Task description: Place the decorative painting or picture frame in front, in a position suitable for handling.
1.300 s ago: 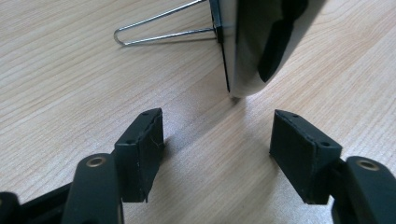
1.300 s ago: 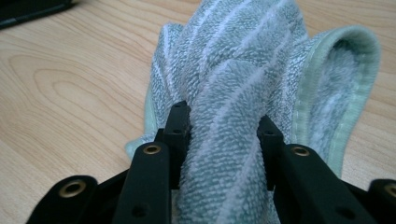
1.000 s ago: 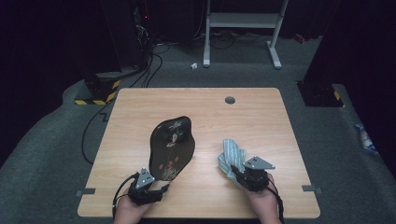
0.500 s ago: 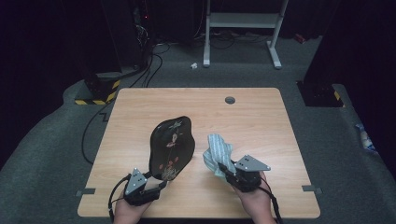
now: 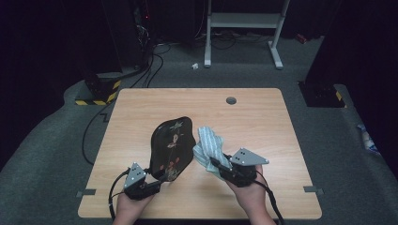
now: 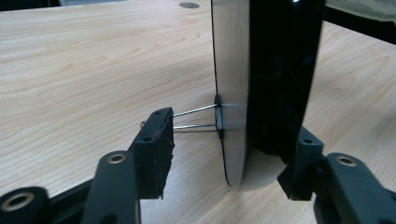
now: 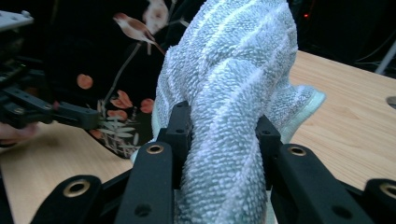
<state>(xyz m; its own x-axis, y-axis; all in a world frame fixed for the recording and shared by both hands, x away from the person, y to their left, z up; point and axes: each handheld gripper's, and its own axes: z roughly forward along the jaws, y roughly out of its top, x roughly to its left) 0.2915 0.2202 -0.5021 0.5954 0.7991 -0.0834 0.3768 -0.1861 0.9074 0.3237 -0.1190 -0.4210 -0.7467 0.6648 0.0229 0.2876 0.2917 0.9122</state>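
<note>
A black lacquered tray (image 5: 171,145) painted with birds and red blossoms stands tilted up on its near edge on the wooden table (image 5: 263,117). My left gripper (image 5: 157,180) is shut on its lower edge. In the left gripper view (image 6: 229,158) one jaw presses the wire handles of a binder clip (image 6: 218,116) fixed to the tray (image 6: 280,70), and the other jaw backs the black face. My right gripper (image 5: 216,166) is shut on a pale green striped towel (image 5: 210,143), bunched between its jaws (image 7: 219,135). The towel (image 7: 233,70) is up against the tray's painted face (image 7: 107,56).
A round cable hole (image 5: 231,100) sits near the table's far edge. Bare wood lies to the left, right and far side of the tray. Beyond the table are a dark floor, cables (image 5: 141,70) and a white stand (image 5: 244,28).
My right gripper has carried the towel leftward, from apart to against the tray's right side. The left gripper and the tray have barely moved.
</note>
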